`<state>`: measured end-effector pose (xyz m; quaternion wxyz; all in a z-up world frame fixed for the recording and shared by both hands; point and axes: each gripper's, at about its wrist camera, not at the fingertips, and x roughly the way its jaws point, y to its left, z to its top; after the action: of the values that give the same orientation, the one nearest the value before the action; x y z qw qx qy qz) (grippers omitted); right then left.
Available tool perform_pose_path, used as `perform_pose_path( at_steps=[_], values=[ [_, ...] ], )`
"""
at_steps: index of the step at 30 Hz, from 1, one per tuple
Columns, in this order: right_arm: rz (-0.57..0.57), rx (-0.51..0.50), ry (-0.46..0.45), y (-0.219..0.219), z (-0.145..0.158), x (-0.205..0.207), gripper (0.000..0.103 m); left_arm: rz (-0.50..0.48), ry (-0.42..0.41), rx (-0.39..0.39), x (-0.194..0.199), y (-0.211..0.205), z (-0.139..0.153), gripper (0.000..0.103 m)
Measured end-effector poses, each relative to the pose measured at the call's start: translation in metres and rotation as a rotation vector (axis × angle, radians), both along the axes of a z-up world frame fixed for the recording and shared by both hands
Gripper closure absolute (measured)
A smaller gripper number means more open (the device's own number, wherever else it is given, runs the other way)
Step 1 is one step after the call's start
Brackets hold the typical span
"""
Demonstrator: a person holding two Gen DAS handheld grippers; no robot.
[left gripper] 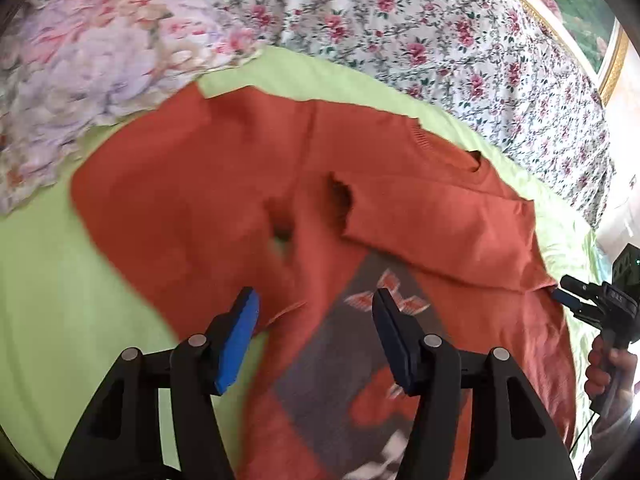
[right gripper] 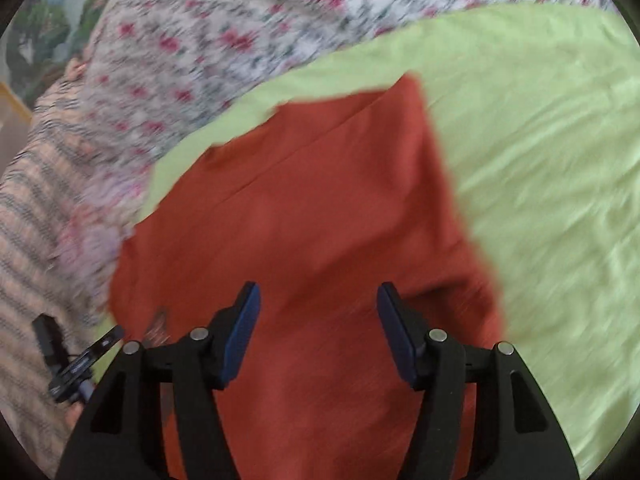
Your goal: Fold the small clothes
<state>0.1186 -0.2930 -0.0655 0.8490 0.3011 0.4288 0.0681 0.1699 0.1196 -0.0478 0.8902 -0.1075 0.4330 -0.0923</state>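
An orange-red sweater (left gripper: 208, 184) with a grey patterned front panel (left gripper: 344, 344) lies spread on a light green sheet (left gripper: 52, 280); one sleeve (left gripper: 440, 224) is folded across the body. My left gripper (left gripper: 316, 300) hovers open and empty above the sweater's lower part. My right gripper (right gripper: 318, 296) is open and empty above plain orange fabric (right gripper: 304, 208) of the same sweater. The right gripper also shows in the left wrist view (left gripper: 568, 292) at the sweater's right edge, held by a hand. The left gripper shows at the lower left of the right wrist view (right gripper: 100, 344).
A floral quilt (left gripper: 440, 40) lies bunched along the far side of the bed, and a pink-lilac flowered pillow (left gripper: 92, 68) lies at the far left. A framed picture (left gripper: 580, 12) hangs on the wall behind. The person's striped sleeve (right gripper: 28, 240) is at the left.
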Motion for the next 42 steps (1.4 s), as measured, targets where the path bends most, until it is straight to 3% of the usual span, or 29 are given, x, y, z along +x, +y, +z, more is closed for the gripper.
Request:
perform_pose_path(
  at_steps=[7, 10, 11, 13, 14, 15, 16, 19, 22, 26, 32, 36, 38, 39, 41, 42],
  values=[
    [0.089, 0.048, 0.027, 0.052, -0.015, -0.017, 0.041, -0.009, 0.042, 0.122, 0.001, 0.008, -0.014, 0.026],
    [0.125, 0.049, 0.04, 0.069, -0.018, -0.019, 0.041, -0.009, 0.066, 0.18, 0.014, -0.001, -0.027, 0.027],
    [0.135, 0.048, 0.043, 0.073, -0.019, -0.018, 0.041, -0.009, 0.07, 0.19, 0.02, -0.002, -0.031, 0.029],
    [0.153, 0.046, 0.049, 0.08, -0.021, -0.018, 0.041, -0.006, 0.076, 0.178, 0.027, 0.001, -0.034, 0.063],
    [0.161, 0.045, 0.053, 0.083, -0.021, -0.018, 0.041, -0.013, 0.073, 0.13, 0.029, 0.006, -0.032, 0.071],
    [0.163, 0.042, 0.054, 0.084, -0.021, -0.018, 0.041, -0.017, 0.068, 0.083, 0.031, 0.011, -0.029, 0.089],
    [0.164, 0.037, 0.054, 0.085, -0.021, -0.018, 0.041, -0.012, 0.062, 0.053, 0.031, 0.015, -0.026, 0.094],
    [0.161, 0.031, 0.048, 0.085, -0.02, -0.02, 0.041, 0.003, 0.034, 0.02, 0.029, 0.02, -0.016, 0.097],
    [0.161, 0.034, 0.045, 0.084, -0.021, -0.02, 0.041, 0.006, 0.015, -0.062, 0.027, 0.023, -0.003, 0.098],
    [0.16, 0.043, 0.035, 0.081, -0.019, -0.021, 0.041, -0.047, -0.057, -0.129, 0.028, -0.009, 0.029, 0.103],
    [0.093, 0.056, -0.009, 0.055, -0.007, -0.028, 0.042, -0.243, -0.11, -0.215, 0.05, -0.109, 0.059, 0.103],
    [0.049, 0.04, -0.024, 0.034, 0.001, -0.032, 0.042, -0.322, -0.093, -0.17, 0.071, -0.178, 0.052, 0.1],
    [0.056, 0.04, -0.028, 0.031, 0.005, -0.033, 0.041, -0.325, -0.076, -0.171, 0.072, -0.185, 0.046, 0.1],
    [0.063, 0.046, -0.035, 0.031, 0.006, -0.034, 0.041, -0.319, -0.069, -0.123, 0.068, -0.185, 0.042, 0.099],
    [0.084, 0.049, -0.042, 0.033, 0.007, -0.033, 0.04, -0.291, -0.057, -0.027, 0.062, -0.177, 0.034, 0.081],
    [0.091, 0.048, -0.044, 0.035, 0.006, -0.032, 0.038, -0.265, -0.033, 0.028, 0.058, -0.165, 0.028, 0.054]
  ],
)
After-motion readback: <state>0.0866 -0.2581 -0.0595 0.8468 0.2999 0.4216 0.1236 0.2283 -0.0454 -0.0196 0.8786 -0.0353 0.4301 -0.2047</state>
